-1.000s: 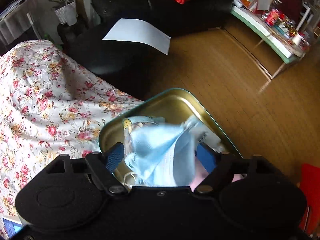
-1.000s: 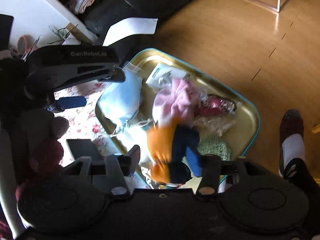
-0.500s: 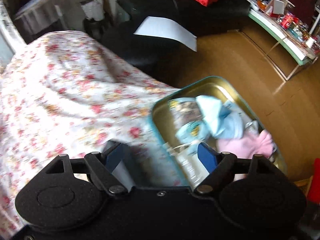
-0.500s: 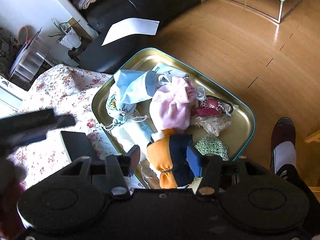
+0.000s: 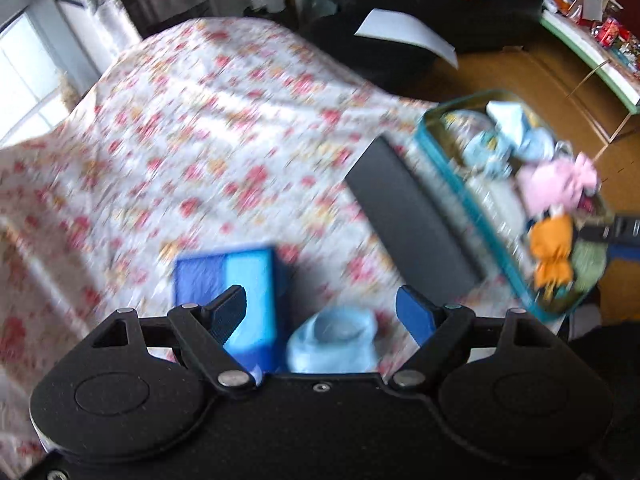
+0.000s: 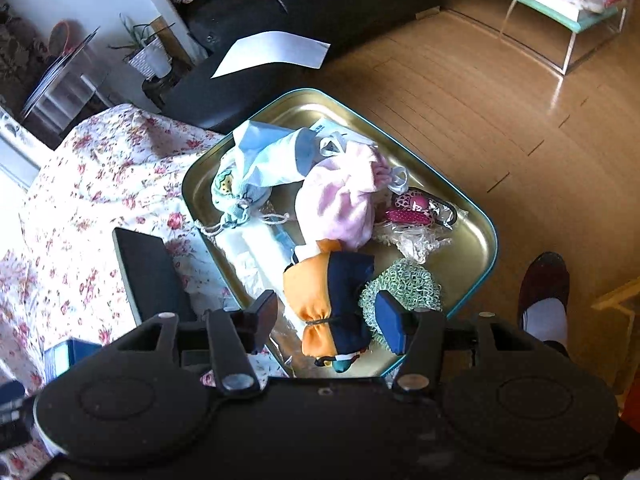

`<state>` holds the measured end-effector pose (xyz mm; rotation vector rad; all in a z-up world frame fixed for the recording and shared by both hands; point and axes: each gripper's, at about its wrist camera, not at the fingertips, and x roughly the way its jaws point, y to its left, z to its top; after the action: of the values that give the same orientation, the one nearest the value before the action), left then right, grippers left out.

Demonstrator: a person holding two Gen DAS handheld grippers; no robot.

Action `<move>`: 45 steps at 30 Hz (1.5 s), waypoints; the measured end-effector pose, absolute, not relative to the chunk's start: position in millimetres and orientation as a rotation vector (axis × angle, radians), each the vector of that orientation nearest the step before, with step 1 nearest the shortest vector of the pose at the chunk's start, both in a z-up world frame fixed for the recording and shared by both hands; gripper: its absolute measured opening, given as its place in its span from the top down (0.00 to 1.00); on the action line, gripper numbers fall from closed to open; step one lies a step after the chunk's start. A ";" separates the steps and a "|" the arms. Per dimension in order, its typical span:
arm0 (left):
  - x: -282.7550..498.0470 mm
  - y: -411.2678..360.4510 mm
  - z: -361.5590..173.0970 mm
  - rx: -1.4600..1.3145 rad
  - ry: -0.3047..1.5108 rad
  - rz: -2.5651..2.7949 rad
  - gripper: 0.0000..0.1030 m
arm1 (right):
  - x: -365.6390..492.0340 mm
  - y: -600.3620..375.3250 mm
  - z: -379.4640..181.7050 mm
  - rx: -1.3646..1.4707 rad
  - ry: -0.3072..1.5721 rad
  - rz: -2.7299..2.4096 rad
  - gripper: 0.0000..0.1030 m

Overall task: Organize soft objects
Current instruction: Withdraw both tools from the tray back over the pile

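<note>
Left tongs (image 5: 320, 312) stood released, nothing gripped, over the floral cloth (image 5: 192, 152); a light blue soft item (image 5: 334, 340) lay under the gap between the pads, apart from both, and a blue box (image 5: 228, 276) sat at the left pad. That view was blurred. Right tongs (image 6: 328, 320) were parted, their jaws having just widened slightly, above the orange and navy soft toy (image 6: 332, 300); whether the pads touched it could not be told. The toy lay at the near end of the gold tray (image 6: 472, 248) with its teal rim. Just beside it, under the right pad, was a green crocheted piece (image 6: 404, 280). Farther in lay a pink plush item (image 6: 340, 200), a pale blue drawstring pouch (image 6: 256, 168) and a small pink spotted item in clear wrapping (image 6: 420, 208). A flat black object (image 6: 148, 272) rested on the cloth beside the tray. Beyond: wooden floor (image 6: 480, 100), black sofa (image 6: 300, 4), a person's slippered foot (image 6: 544, 296).
</note>
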<state>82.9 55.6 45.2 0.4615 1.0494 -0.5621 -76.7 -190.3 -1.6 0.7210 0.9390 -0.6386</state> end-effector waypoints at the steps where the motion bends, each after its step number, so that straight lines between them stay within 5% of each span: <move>1: 80.9 65.1 43.4 0.463 1.054 -0.558 0.24 | -76.9 -188.2 -1.3 0.715 0.939 -0.633 0.47; 4: 74.9 90.6 38.6 0.468 1.053 -0.549 0.23 | -77.8 -178.1 2.2 0.685 0.935 -0.608 0.45; 8: 69.7 121.1 29.2 0.491 1.035 -0.561 0.11 | -73.2 -157.7 9.8 0.601 0.928 -0.580 0.44; 27: 84.7 190.8 8.3 0.333 0.973 -0.604 0.11 | -41.6 -6.6 -17.6 0.476 1.016 -0.343 0.38; 31: 90.4 193.4 7.1 0.350 0.914 -0.536 0.10 | -43.6 4.8 -15.5 0.428 1.001 -0.291 0.16; 45: 82.8 186.5 -1.9 0.405 0.931 -0.597 0.08 | -30.1 38.8 -47.7 0.354 1.141 -0.279 0.16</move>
<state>82.8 186.5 -1.9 0.4051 0.9308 -0.5969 -30.1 38.8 -47.7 0.3545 1.1408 -0.2792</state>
